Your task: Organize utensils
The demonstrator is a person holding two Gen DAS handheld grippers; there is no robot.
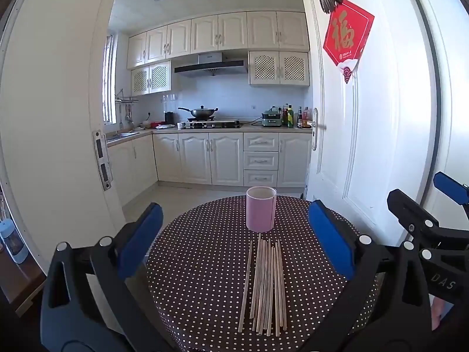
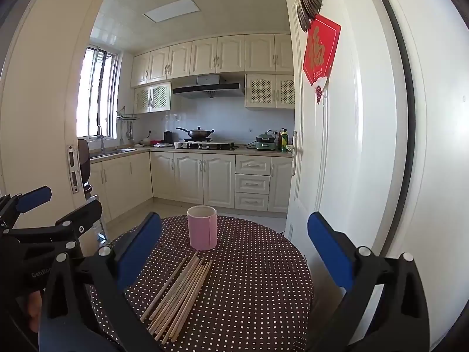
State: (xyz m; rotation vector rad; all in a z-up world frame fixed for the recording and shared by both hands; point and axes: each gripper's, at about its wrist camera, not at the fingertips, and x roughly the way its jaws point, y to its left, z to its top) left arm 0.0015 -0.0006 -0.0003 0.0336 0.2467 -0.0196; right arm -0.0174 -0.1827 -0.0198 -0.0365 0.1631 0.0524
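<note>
Several wooden chopsticks lie side by side on a round table with a brown polka-dot cloth. A pink cylindrical cup stands upright just behind them. My left gripper is open and empty, held above the near side of the table with the chopsticks between its blue pads. In the right wrist view the chopsticks lie to the lower left and the cup is ahead. My right gripper is open and empty. Each gripper shows at the edge of the other's view.
A white open door with a red paper decoration stands close to the table's right side. A white door frame is on the left. Beyond is a kitchen with cabinets and a stove.
</note>
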